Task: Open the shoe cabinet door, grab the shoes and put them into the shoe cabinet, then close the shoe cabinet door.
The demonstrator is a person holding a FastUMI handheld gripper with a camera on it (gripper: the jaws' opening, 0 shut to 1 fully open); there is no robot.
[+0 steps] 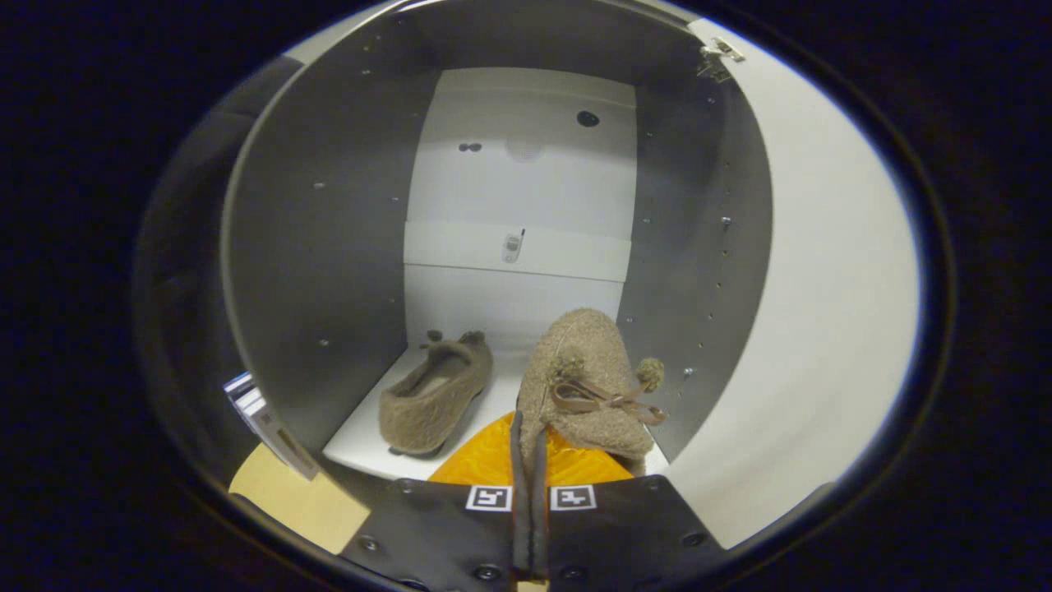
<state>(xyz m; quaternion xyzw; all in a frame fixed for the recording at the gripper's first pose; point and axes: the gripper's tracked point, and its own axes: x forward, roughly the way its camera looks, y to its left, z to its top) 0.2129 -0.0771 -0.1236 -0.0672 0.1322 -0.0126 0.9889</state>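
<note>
Two shoes at cabinet [329, 247] | first shoe [434, 393] down on shelf inside, left | gripper [530, 460] pinched on second shoe's [585, 378] heel edge, carried in beside first | door [822, 288] swung open right

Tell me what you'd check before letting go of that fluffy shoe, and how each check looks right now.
1. Cabinet door open: ok.
2. First shoe lying on the shelf: ok.
3. Second shoe pinched at its edge by the gripper, fingers nearly together: ok.
4. Second shoe over the shelf, beside the first, not overlapping: ok.
5. Second shoe's sole resting on the shelf: cannot tell.
6. Room to draw back past the right wall: cannot tell.
</note>
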